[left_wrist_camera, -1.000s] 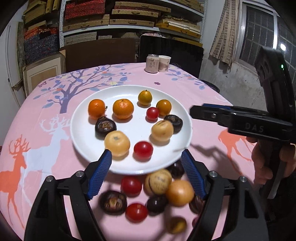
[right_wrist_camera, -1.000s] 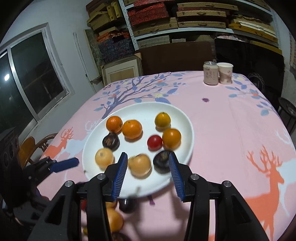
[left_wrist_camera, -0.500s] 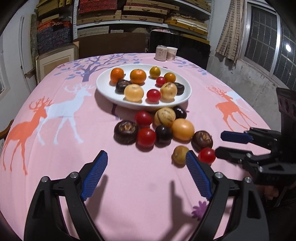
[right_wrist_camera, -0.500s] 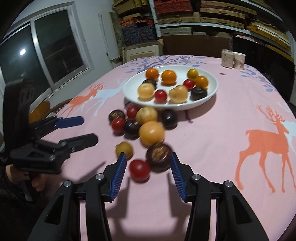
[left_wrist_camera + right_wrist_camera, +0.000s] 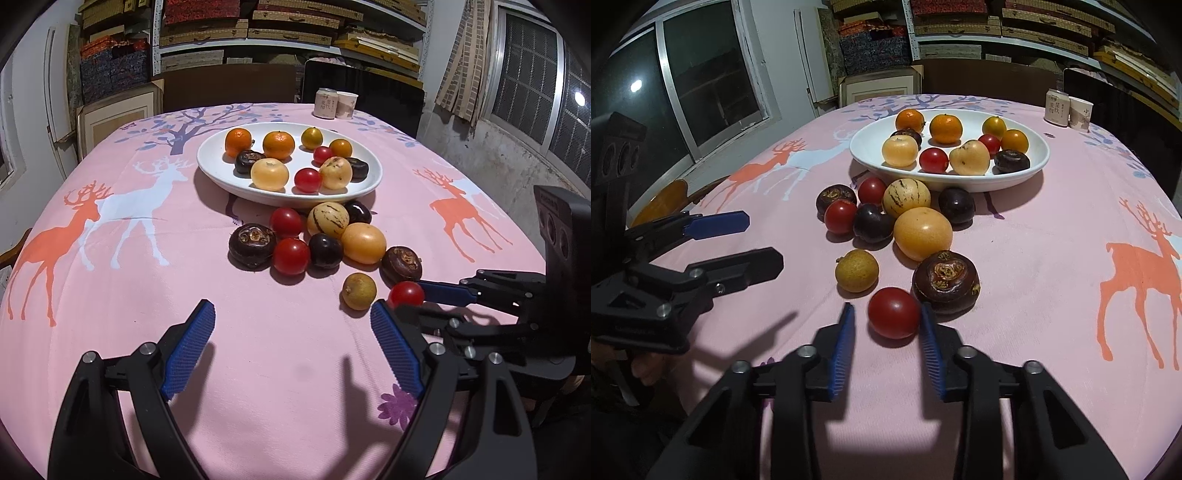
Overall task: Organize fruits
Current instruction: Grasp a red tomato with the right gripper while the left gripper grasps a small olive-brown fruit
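A white plate (image 5: 221, 173) at mid-table holds several fruits: oranges, red tomatoes, yellow and dark ones. In front of it several loose fruits lie on the pink cloth. The nearest is a red tomato (image 5: 894, 317), beside a dark brown fruit (image 5: 945, 280) and a small yellow-brown one (image 5: 857, 269). My right gripper (image 5: 886, 310) is closing on that tomato (image 5: 406, 293), with a pad at each side while it rests on the cloth. My left gripper (image 5: 291, 308) hangs open and empty above bare cloth, left of the tomato. In the right wrist view the left gripper (image 5: 764, 240) is at the left.
A can (image 5: 326, 103) and a paper cup (image 5: 346, 104) stand at the table's far edge. Shelves of boxes and a dark chair back are behind the table. Windows are at both sides. The deer-print cloth (image 5: 110, 221) covers the whole table.
Both grippers have drawn back from the plate to the loose fruits near the front edge. The right jaws have narrowed around the red tomato. The left jaws stay wide.
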`<action>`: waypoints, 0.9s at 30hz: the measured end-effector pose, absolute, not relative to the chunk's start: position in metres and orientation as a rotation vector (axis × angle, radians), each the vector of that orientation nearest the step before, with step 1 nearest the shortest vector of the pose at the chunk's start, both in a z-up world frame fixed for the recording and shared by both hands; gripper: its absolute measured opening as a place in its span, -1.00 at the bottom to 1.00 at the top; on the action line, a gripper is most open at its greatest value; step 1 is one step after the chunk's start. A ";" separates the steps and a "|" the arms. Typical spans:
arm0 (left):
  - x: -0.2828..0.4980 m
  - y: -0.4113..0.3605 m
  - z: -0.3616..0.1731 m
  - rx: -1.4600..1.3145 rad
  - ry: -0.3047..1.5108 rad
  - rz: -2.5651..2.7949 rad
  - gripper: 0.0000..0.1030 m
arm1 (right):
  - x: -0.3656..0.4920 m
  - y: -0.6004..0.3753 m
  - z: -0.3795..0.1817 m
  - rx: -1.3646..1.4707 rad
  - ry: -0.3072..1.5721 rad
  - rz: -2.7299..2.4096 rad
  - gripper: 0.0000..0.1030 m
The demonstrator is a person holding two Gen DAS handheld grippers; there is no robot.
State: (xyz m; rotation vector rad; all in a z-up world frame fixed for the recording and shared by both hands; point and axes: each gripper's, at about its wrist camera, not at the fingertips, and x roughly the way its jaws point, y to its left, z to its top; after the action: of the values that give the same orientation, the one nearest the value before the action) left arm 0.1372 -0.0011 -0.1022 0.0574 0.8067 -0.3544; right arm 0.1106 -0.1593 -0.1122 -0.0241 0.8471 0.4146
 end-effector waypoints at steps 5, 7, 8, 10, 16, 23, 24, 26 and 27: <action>0.139 -0.012 -0.105 0.079 0.819 -0.367 0.63 | 0.105 -0.174 -0.108 0.026 0.817 0.415 -0.45; 0.138 -0.021 -0.107 0.102 0.819 -0.378 0.63 | 0.103 -0.184 -0.105 0.042 0.789 0.404 -0.45; 0.138 -0.026 -0.107 0.116 0.819 -0.379 0.63 | 0.102 -0.189 -0.104 0.048 0.775 0.391 -0.45; 0.138 -0.039 -0.110 0.151 0.819 -0.375 0.63 | 0.102 -0.202 -0.103 0.065 0.755 0.360 -0.45; 0.148 -0.065 -0.117 0.156 0.842 -0.396 0.60 | 0.105 -0.221 -0.105 0.124 0.750 0.349 -0.45; 0.159 -0.070 -0.130 0.147 0.895 -0.382 0.11 | 0.104 -0.225 -0.105 0.150 0.740 0.380 -0.44; 0.158 -0.070 -0.129 0.148 0.889 -0.378 0.04 | 0.104 -0.225 -0.105 0.157 0.742 0.384 -0.44; 0.157 -0.073 -0.130 0.167 0.883 -0.379 -0.15 | 0.104 -0.226 -0.105 0.161 0.740 0.388 -0.44; 0.157 -0.074 -0.131 0.176 0.883 -0.381 -0.31 | 0.103 -0.225 -0.105 0.158 0.739 0.391 -0.44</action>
State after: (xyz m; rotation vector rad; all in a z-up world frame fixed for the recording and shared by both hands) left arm 0.1567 -0.0741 -0.1311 0.1761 0.8829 -0.3806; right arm 0.1032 -0.2254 -0.1049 0.1581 0.7390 0.3910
